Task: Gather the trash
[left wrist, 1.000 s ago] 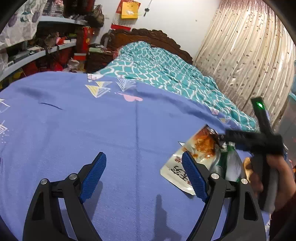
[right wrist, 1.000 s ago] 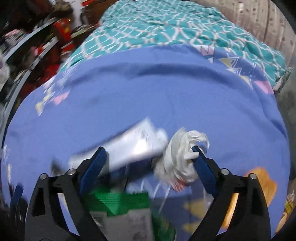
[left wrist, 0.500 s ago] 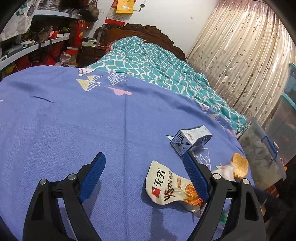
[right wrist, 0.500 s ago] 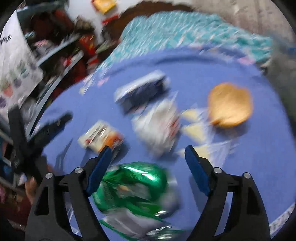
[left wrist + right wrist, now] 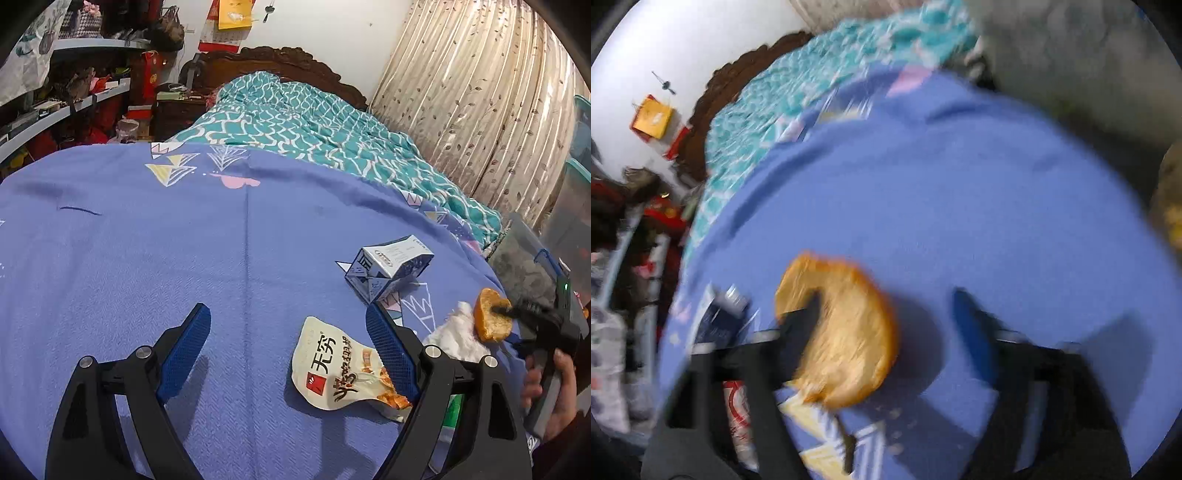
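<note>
My left gripper (image 5: 288,350) stands open low over the blue blanket (image 5: 184,240), its right finger beside a white snack bag (image 5: 332,373) lying flat. Behind that lie a crumpled blue-and-white carton (image 5: 388,266) and a white tissue wad (image 5: 454,332). An orange-brown bread piece (image 5: 491,321) sits at the bed's right edge. My right gripper (image 5: 506,310), held by a hand (image 5: 554,391), reaches it. In the blurred right wrist view the jaws of the right gripper (image 5: 890,321) are closing around the bread piece (image 5: 849,343); the left finger touches it, the right pad stands apart.
A green wrapper (image 5: 452,410) shows behind my left gripper's right finger. A teal quilt (image 5: 314,129) covers the far half of the bed. A clear lidded bin (image 5: 524,254) stands beside the bed on the right, curtains behind it. Cluttered shelves (image 5: 74,103) line the left.
The right gripper let the snack bag drop onto the blanket, then swung right and rolled, going from over the green wrapper to straddling the bread piece. The left gripper has barely moved.
</note>
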{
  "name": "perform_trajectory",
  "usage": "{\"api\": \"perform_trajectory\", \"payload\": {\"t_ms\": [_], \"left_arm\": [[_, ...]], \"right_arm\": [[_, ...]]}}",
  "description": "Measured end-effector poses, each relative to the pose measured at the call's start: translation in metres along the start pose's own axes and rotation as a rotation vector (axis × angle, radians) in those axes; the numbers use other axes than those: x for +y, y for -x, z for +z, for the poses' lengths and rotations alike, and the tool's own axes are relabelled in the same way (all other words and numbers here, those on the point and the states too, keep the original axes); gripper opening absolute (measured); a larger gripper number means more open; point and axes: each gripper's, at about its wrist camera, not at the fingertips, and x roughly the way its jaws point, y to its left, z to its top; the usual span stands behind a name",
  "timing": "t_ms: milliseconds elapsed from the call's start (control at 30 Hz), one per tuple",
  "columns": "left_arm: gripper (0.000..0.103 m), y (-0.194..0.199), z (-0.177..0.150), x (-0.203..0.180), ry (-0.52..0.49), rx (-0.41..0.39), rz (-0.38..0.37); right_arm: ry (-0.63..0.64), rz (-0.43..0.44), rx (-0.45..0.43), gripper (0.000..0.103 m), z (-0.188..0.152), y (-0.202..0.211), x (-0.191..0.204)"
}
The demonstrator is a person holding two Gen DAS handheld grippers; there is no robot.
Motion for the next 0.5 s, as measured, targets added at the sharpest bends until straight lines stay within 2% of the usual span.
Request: {"api": "perform_trajectory", "payload": {"t_ms": [67,200,367,433,500], "left_arm": [[0.082,-0.002,0.001,0.003,0.011,0.008,0.002],[0.081,-0.006,0.002,0.013,0.049,0.032,-0.01],[0.081,-0.003,-0.001,0.008,0.028,0.031,-0.038],[0.081,0.002,-0.003,-0.001,-0.005,0.026,-0.09],[0.081,0.01,-0.007,-0.016,-0.057,0.04,-0.184]], "right_arm": [[0.034,0.042,0.037,0.017,-0.02,0.006,0.005],[0.064,0.096,0.058,0.014,-0.062,0.035,0.0],[0.1,0.1,0.056,0.014,-0.116,0.077,-0.014],[0.104,0.093,0.043,0.014,-0.139,0.094,-0.023],[0.115,0.07,0.022,0.014,-0.161,0.111,-0.03]]}}
